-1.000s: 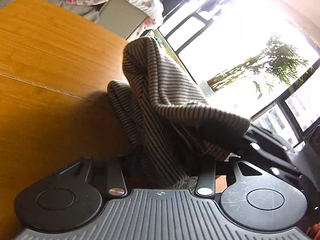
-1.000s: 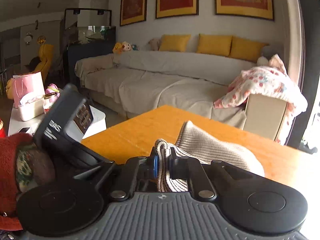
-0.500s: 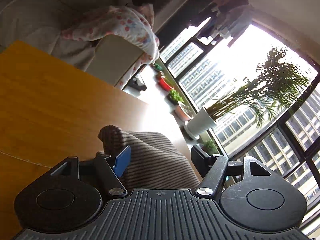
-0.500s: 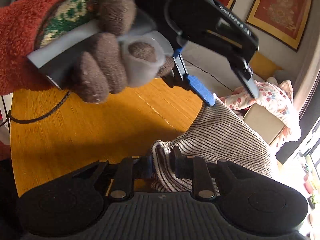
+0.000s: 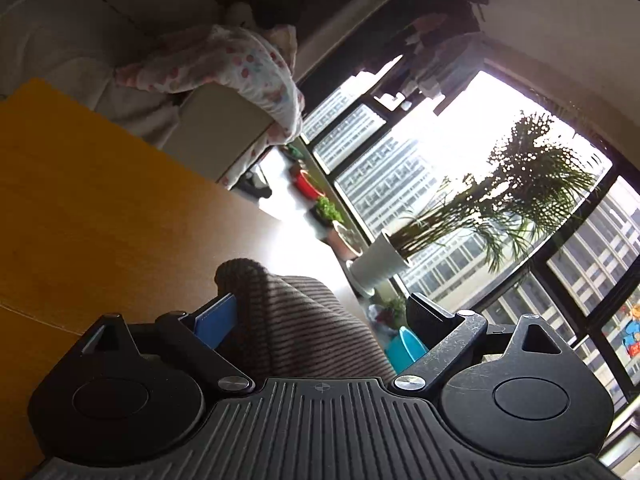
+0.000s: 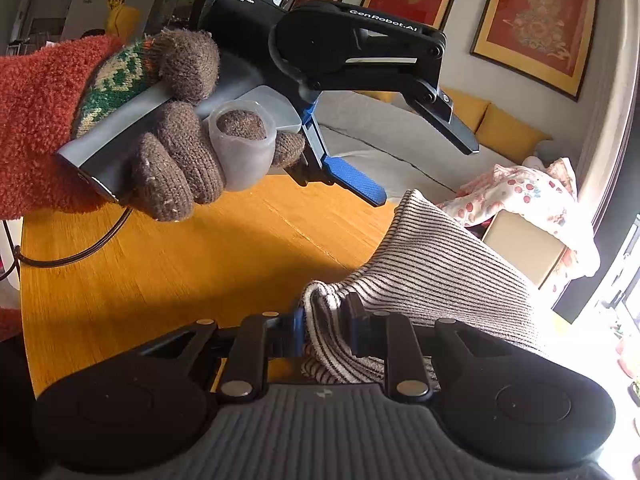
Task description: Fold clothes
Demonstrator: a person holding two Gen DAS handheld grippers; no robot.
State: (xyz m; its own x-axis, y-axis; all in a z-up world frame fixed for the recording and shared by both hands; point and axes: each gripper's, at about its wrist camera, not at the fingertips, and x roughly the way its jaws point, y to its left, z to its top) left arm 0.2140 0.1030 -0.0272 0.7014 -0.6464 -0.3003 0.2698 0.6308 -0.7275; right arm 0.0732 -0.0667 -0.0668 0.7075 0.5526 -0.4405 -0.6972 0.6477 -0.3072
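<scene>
A grey-and-black striped knit garment point(image 6: 440, 268) lies bunched on the orange wooden table point(image 6: 200, 264). My right gripper point(image 6: 326, 320) is shut on a gathered edge of it, close to the table. My left gripper point(image 6: 424, 168), held by a hand in a brown knit glove point(image 6: 176, 168), hovers open above the garment's raised peak. Its blue pad point(image 6: 356, 186) sits just over the cloth. In the left wrist view the striped garment point(image 5: 296, 320) bulges between the wide-apart fingers of the left gripper point(image 5: 320, 312), touching the blue pad point(image 5: 216, 320).
A black cable point(image 6: 80, 252) trails across the table's left side. Beyond the far table edge stands a sofa point(image 6: 400, 148) with a floral blanket point(image 6: 528, 192) on its arm. Large windows and a potted palm point(image 5: 384, 260) lie past the table's right edge.
The left gripper has risen from low at the left to above the garment and tilted up toward the window. It stays open. The right gripper has kept its hold on the garment.
</scene>
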